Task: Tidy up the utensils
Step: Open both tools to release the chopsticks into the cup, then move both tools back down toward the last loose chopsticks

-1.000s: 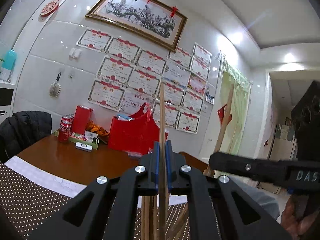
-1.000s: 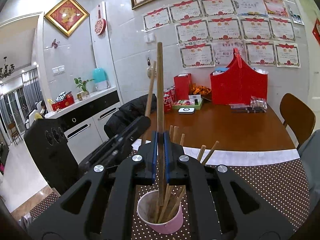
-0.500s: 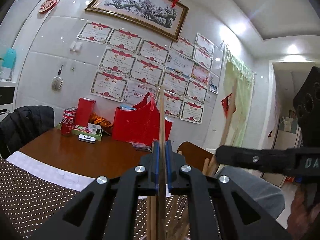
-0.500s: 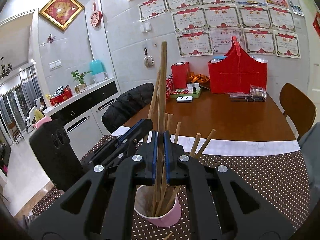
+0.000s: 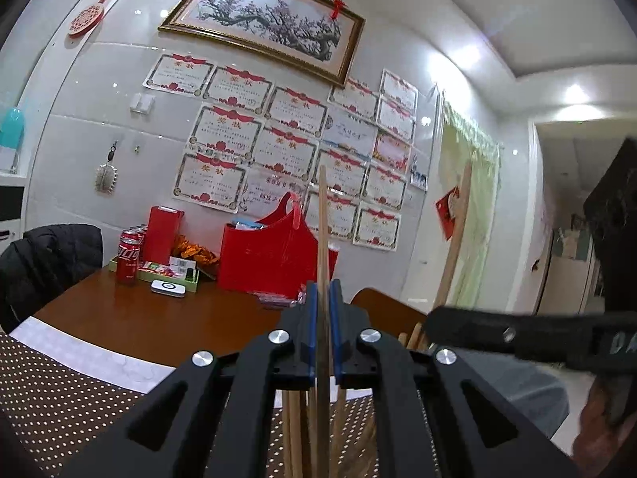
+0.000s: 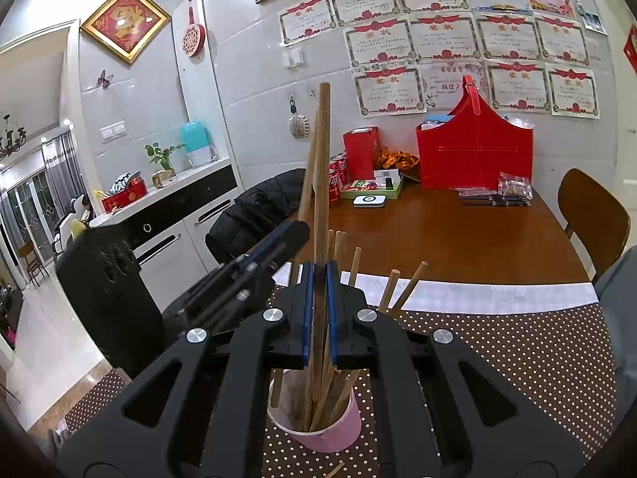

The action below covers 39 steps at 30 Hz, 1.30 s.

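My right gripper (image 6: 319,310) is shut on a long wooden chopstick (image 6: 321,183) that stands upright with its lower end inside a pink cup (image 6: 318,426) holding several chopsticks. My left gripper (image 5: 323,330) is shut on another upright wooden chopstick (image 5: 322,239); its lower end goes down among other sticks, and the cup is hidden behind the gripper body. In the right wrist view the left gripper (image 6: 254,263) reaches in from the left, level with the stick tops. In the left wrist view the right gripper (image 5: 517,338) crosses at the right.
The cup stands on a brown dotted cloth (image 6: 497,342) over a wooden table (image 6: 458,231). At the far end are a red basket (image 6: 473,151), cola cans (image 5: 127,255) and a red box (image 5: 163,231). One loose chopstick (image 6: 334,470) lies by the cup. A chair (image 6: 593,219) stands right.
Both grippers have stayed shut on their chopsticks. The right gripper has moved closer above the cup, and the left gripper's view has tilted slightly, with the right gripper's arm shifting a little right.
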Each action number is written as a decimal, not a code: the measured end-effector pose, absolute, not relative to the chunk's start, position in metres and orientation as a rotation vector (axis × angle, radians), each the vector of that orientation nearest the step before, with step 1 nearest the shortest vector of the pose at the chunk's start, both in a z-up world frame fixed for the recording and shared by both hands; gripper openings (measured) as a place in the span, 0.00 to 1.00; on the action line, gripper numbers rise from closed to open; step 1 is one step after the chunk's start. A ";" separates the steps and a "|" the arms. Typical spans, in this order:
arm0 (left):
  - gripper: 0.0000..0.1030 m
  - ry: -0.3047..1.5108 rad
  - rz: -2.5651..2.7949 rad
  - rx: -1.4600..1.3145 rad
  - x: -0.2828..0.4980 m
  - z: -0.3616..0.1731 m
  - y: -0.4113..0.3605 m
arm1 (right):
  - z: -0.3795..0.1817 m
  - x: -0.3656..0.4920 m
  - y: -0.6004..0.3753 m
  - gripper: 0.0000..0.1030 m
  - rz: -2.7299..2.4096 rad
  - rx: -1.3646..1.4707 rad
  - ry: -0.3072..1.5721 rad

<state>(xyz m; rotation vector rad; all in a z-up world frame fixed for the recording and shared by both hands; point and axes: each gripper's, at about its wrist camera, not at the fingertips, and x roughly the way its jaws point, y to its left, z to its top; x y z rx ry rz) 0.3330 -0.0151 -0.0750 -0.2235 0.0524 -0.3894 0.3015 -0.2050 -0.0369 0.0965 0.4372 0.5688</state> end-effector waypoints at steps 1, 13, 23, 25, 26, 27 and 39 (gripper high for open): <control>0.06 0.055 -0.387 -0.216 0.333 -0.077 -0.016 | -0.037 0.302 -0.206 0.07 0.570 0.098 0.438; 0.18 0.169 -0.360 -0.195 0.339 -0.091 -0.011 | -0.042 0.309 -0.206 0.08 0.580 0.111 0.491; 0.80 0.183 -0.213 -0.154 0.301 -0.063 0.011 | -0.030 0.299 -0.231 0.94 0.516 0.217 0.420; 0.80 0.185 -0.197 -0.134 0.290 -0.056 0.011 | -0.025 0.295 -0.232 0.94 0.499 0.215 0.410; 0.80 0.188 -0.185 -0.119 0.282 -0.052 0.011 | -0.022 0.291 -0.232 0.94 0.496 0.217 0.403; 0.81 0.190 -0.178 -0.105 0.275 -0.049 0.010 | -0.019 0.289 -0.233 0.94 0.496 0.217 0.399; 0.81 0.234 -0.211 -0.029 0.181 -0.016 -0.007 | -0.017 0.205 -0.249 0.94 0.428 0.239 0.392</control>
